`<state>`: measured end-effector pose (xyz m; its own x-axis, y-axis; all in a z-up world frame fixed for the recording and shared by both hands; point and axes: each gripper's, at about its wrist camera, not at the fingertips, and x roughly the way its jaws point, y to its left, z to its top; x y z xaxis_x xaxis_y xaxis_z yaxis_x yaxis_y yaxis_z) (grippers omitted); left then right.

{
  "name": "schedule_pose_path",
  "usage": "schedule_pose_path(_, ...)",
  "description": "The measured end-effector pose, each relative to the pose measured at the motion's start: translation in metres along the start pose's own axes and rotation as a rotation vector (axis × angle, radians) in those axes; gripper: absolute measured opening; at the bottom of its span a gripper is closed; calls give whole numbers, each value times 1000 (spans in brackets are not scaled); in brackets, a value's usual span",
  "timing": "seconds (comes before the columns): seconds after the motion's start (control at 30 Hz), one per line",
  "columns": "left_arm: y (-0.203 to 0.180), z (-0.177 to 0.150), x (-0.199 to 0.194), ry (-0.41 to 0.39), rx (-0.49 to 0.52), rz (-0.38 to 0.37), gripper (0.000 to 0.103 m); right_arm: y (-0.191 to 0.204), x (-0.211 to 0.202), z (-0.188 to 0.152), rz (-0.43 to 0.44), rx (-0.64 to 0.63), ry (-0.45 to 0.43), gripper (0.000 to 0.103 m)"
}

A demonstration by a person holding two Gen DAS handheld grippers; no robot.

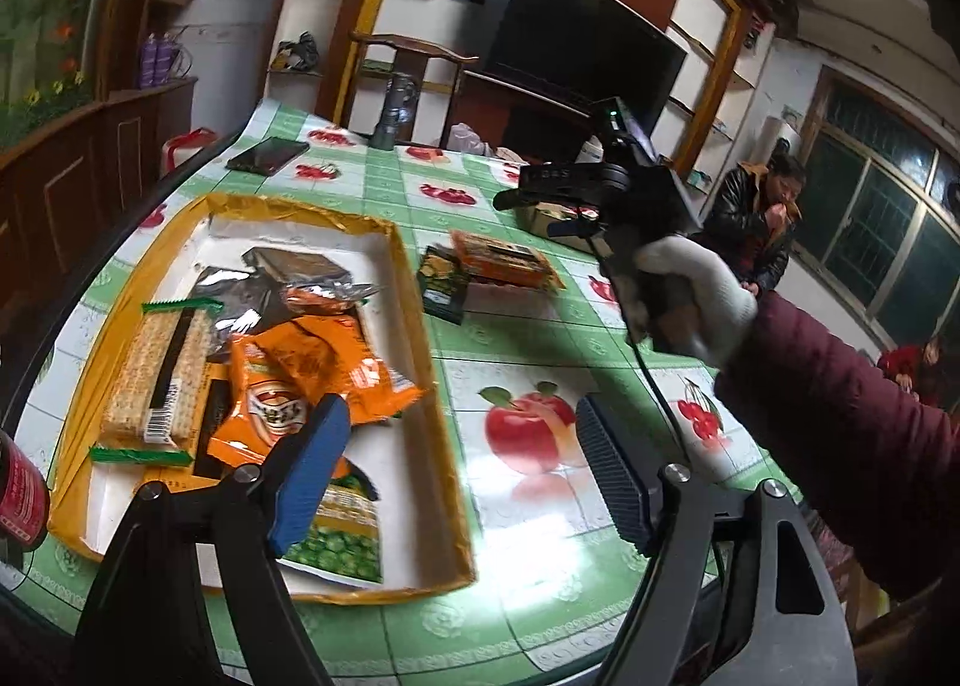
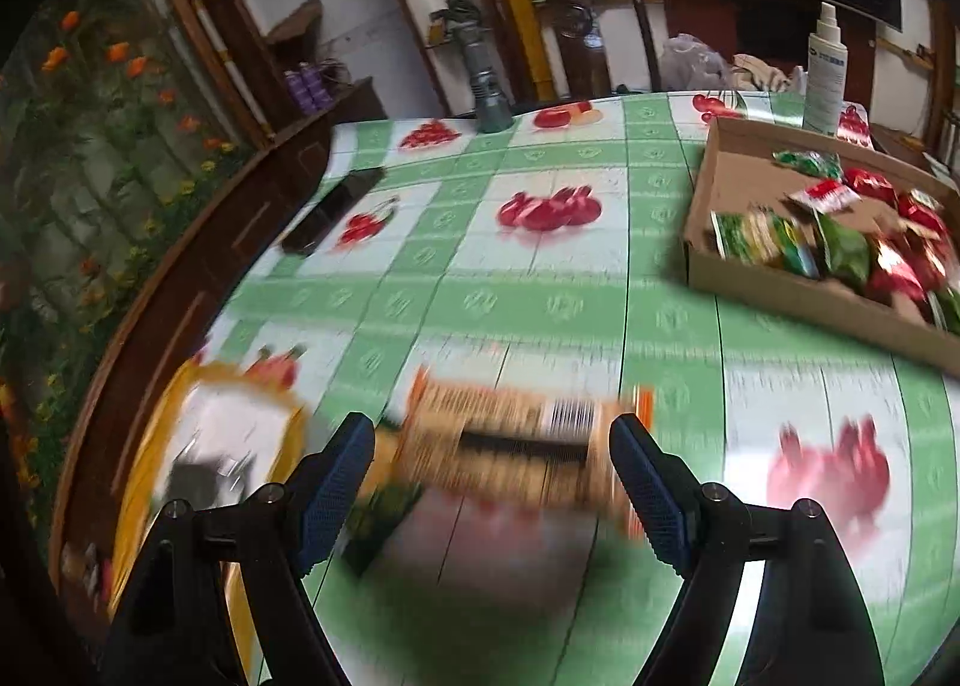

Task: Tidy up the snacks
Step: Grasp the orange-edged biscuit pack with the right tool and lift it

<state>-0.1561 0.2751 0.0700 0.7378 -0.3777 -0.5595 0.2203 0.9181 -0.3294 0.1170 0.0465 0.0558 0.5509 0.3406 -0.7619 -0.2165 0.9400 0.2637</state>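
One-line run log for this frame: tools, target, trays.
left tool: open, empty, over yellow tray | right tool: open, above orange cracker pack on table | cardboard tray: red and green packets

The tablecloth [image 1: 528, 338] is a green-and-white check printed with red apples and cherries. The yellow-rimmed tray [image 1: 420, 290] is white inside and holds orange packets [image 1: 312, 368], a pale cracker pack [image 1: 162, 380] with green ends, and a green pea packet [image 1: 342, 536]. The cardboard box [image 2: 738, 266] is plain brown (its snacks are red and green). The gripper pads [image 2: 336, 482] are blue, the sleeve [image 1: 840, 434] maroon, the glove [image 1: 708, 290] grey.
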Motion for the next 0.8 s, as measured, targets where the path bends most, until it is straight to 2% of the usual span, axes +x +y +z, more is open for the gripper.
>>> schedule_pose_path(0.1, 8, 0, 7, 16, -21, 12, 78, 5, 24, 11, 17, 33, 34, 82)
schedule_pose_path(0.3, 8, -5, 18, 47, -27, 4, 78, 51, 58, 4, -77, -123, 101, 82)
schedule_pose_path(0.47, 6, -6, 12, 45, -26, 9, 78, 75, 72, -22, -247, -295, 153, 82)
schedule_pose_path(0.6, 9, -6, 5, 35, -46, 13, 78, 62, 58, -42, -237, -272, 180, 82)
schedule_pose_path(0.73, 4, -7, -4, 23, -41, 12, 78, 33, 30, -66, -213, -209, 199, 83)
schedule_pose_path(0.8, 1, -7, -6, 24, -40, 2, 78, 18, 15, -80, -229, -194, 195, 83)
